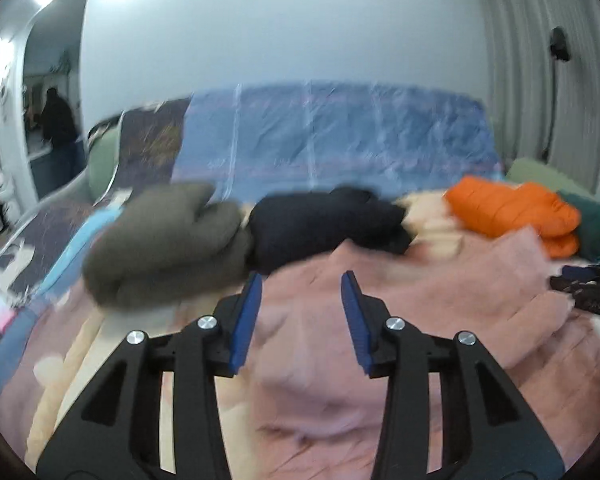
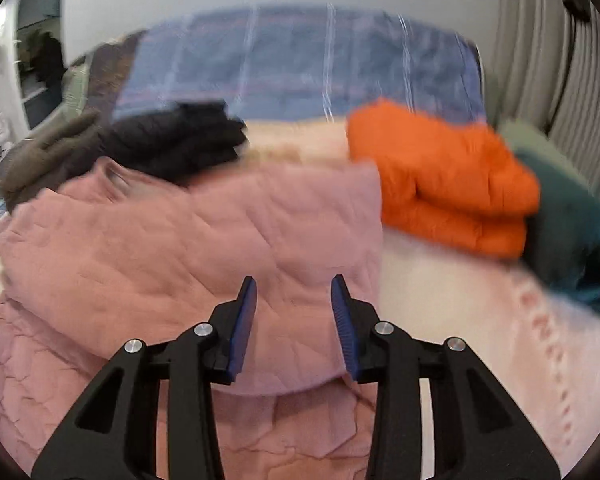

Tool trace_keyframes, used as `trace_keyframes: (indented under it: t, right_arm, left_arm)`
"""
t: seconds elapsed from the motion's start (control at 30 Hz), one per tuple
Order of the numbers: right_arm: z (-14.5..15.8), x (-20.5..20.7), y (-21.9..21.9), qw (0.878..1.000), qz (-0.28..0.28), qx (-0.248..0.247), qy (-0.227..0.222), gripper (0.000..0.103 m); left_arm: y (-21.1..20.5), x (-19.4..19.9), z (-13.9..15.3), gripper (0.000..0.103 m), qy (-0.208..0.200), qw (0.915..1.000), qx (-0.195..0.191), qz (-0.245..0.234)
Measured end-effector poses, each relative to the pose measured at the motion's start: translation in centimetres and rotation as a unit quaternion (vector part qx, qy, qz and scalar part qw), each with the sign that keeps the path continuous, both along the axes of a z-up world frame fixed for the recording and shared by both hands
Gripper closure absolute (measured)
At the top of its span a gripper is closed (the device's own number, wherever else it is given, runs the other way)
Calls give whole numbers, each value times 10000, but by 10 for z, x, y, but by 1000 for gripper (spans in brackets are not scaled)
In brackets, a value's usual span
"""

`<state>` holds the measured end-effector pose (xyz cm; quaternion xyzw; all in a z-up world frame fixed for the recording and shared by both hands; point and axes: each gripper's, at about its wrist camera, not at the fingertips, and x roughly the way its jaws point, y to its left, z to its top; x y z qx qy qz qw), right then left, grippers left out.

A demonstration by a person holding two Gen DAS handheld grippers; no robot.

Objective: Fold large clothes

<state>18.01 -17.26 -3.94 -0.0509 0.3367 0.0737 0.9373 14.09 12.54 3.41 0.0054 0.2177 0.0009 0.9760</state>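
Bed [image 2: 480, 320] under a pale cover carries everything, a blue striped blanket [image 1: 340, 140] behind. Pink quilted garment [image 2: 188, 248] lies spread across the near side, folded over itself, its long axis running left to right, collar end toward the dark pile. Beyond sit folded orange [image 2: 444, 184], black [image 1: 324, 228] and olive [image 1: 168, 240] clothes. Left gripper [image 1: 302, 280] and right gripper [image 2: 294, 282] hover over the pink fabric, jaws parted, grasping nothing.
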Motion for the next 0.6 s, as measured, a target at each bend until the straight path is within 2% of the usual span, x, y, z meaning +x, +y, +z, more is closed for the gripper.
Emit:
trace_keyframes:
  t: [0.07,0.13,0.17,0.2,0.23,0.27,0.33,0.47,0.5,0.6]
  right_arm:
    - [2,9,4,9996,180,196,14,63]
    - [-25,33,2,9977,-106,199,646,63]
    - [-44,41,-3,9951,-236,220,938,62]
    - [-62,46,-8,9944,-228,306,984,62]
    - [-67,43,-8,9964,-149,286,782,62]
    - [-63,40,-8,9967,-179,271,739,62]
    - [-59,36,-12,9967,-179,346,711,62]
    - [-46,26,-36,9937,-151,901,656,64]
    - [-40,22,-42,9943,-237,861,581,65]
    - [-27,3,-55,9975,-591,224,328,59]
  left_arm:
    - [-19,14,1,57,176,9982,-225,-525]
    - [-39,34,-21,49,663,9939,-216,-855]
    - [-52,54,-49,44,1141,9892,-51,-924]
    - [-59,65,-74,42,1474,9849,162,-888]
    - [-68,75,-106,39,1687,9809,460,-854]
    - [-71,76,-115,39,1617,9820,496,-839]
    - [-68,74,-101,38,1547,9838,338,-837]
    - [-57,74,-106,38,1493,9843,84,-942]
    - [-56,73,-106,37,1472,9845,53,-950]
    - [-57,76,-106,36,1489,9843,47,-945]
